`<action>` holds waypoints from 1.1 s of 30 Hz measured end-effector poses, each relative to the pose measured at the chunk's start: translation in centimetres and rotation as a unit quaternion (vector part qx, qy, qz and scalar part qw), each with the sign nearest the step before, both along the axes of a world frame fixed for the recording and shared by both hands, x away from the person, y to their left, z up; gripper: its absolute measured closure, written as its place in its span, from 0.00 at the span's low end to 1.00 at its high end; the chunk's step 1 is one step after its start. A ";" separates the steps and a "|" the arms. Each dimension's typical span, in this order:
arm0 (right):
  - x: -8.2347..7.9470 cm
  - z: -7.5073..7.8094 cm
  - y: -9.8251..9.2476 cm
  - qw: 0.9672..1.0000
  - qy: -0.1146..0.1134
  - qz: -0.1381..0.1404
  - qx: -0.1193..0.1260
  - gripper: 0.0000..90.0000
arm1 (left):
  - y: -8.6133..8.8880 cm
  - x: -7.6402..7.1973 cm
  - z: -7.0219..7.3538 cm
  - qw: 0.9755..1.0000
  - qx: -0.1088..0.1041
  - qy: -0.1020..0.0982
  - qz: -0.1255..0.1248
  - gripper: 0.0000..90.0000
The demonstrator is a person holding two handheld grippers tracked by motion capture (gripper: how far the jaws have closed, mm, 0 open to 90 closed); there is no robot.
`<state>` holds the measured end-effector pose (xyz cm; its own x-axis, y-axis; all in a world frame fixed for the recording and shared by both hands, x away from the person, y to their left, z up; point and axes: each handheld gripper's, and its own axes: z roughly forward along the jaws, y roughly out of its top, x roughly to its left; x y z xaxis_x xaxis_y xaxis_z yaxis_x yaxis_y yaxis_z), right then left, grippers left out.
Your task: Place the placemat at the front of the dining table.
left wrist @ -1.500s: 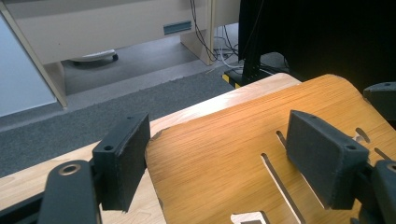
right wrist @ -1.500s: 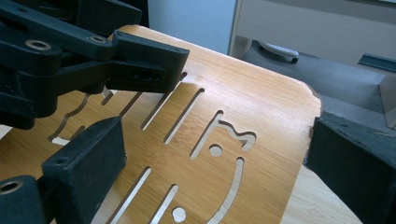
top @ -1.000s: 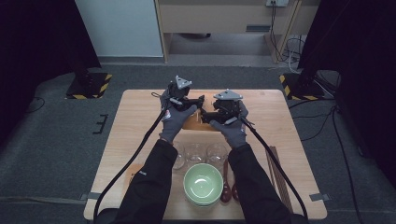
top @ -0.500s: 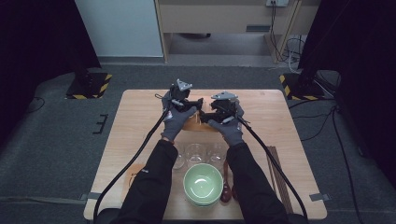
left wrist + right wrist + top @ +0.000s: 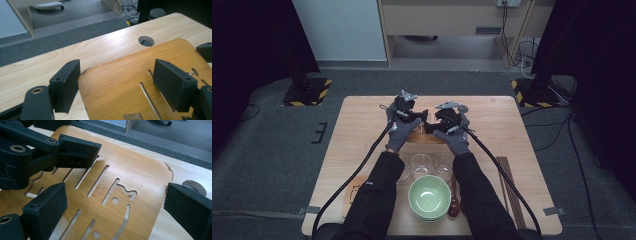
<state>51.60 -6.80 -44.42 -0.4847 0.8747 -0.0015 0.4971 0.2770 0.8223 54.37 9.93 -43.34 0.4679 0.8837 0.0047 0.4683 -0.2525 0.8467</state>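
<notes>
While both gloved hands reached forward over the pale wooden counter (image 5: 357,130), a flat honey-coloured bamboo board with slots and a small figure cut through it (image 5: 120,82) lay at the counter's middle, between the two claws; going left to right, the left claw (image 5: 419,117) sat at the board's left end, its jaws standing wide, one black pad (image 5: 65,83) at the board's rounded corner and the other pad over the slotted surface, and whether either pad touched the wood I could not tell; in the left gripper view a round hole (image 5: 146,41) showed in the counter just beyond the board's far edge; the right claw (image 5: 432,125) sat at the board's right end, its jaws likewise wide apart, one pad (image 5: 47,205) above the cut slots and the other off the board's curved edge, so the board lay between them ungripped; nearer the person stood three clear drinking glasses (image 5: 421,165) in a row, then a pale green ceramic bowl (image 5: 429,196), a dark wooden spoon (image 5: 454,202) just beside it, and dark chopsticks (image 5: 508,185) farther right.
</notes>
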 end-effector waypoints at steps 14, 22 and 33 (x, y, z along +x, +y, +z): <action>1.0 -2.2 0.4 0.999 0.028 -0.001 -0.021 0.05 | 0.1 0.7 -2.6 1.000 0.002 0.020 0.004 0.25; 1.3 -3.3 0.8 0.998 0.049 0.000 -0.025 0.05 | 0.2 0.9 -3.7 0.999 0.013 0.032 0.006 0.25; 1.9 -4.9 1.0 0.996 0.070 -0.005 -0.046 0.05 | -0.2 1.3 -5.3 0.999 0.023 0.048 0.008 0.25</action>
<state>53.46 -5.76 -49.32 -0.4763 0.8792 -0.0141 0.6087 0.3412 0.7163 55.66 9.75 -48.61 0.4532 0.8914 0.0007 0.5517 -0.2810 0.7853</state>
